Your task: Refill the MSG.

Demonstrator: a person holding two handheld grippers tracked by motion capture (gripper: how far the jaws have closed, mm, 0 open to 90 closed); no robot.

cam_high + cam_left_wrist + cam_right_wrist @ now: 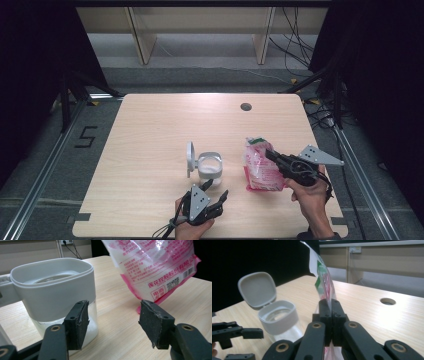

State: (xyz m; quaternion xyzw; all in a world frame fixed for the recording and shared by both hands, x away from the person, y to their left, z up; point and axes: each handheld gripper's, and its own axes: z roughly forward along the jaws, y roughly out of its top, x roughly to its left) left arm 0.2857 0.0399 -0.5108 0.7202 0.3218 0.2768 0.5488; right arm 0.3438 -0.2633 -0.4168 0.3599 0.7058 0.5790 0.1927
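A white plastic container (210, 168) stands mid-table with its hinged lid (190, 158) flipped up on the left. In the left gripper view the container (55, 287) is just beyond the left pad, with clear lower walls. My left gripper (215, 190) is open just in front of it, with nothing between the pads (78, 322). To the right, a pink and white bag (259, 167) of white grains hangs upright. My right gripper (270, 154) is shut on its upper edge, and the bag (323, 277) rises between the pressed jaws of that gripper (329, 312).
A round cable hole (245, 106) sits near the far edge of the wooden table (160, 120). Wooden shelf legs and cables lie on the floor beyond. The left gripper (234, 333) shows at the lower left of the right gripper view, near the container (278, 318).
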